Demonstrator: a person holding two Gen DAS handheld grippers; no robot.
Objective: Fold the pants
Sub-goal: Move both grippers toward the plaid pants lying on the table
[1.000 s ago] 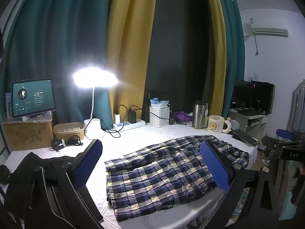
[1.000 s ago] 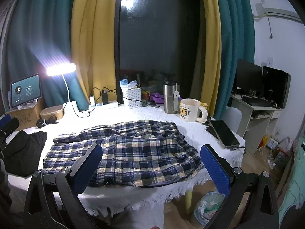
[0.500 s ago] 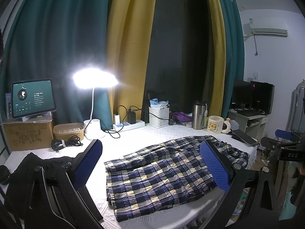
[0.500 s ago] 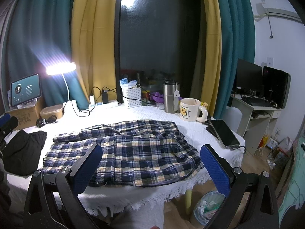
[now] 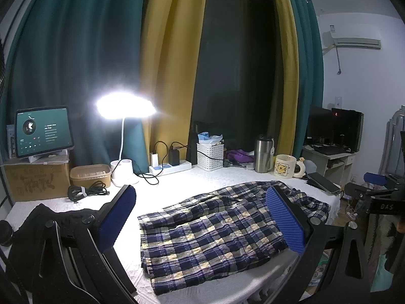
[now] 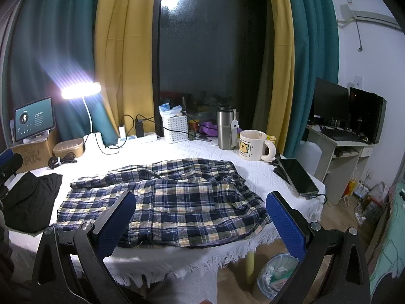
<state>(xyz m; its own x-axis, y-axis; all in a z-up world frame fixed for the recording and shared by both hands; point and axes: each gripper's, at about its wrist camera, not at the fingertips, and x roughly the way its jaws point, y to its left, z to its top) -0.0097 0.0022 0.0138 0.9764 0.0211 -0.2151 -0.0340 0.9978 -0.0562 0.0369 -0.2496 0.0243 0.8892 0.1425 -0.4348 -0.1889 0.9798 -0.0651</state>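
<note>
We see the plaid pants spread across the desk, reaching its front edge. Both the left gripper and right gripper hover wide apart, empty. We should pinch the cuffs squarely. The white basket at the back edge holds blue plastic.
</note>
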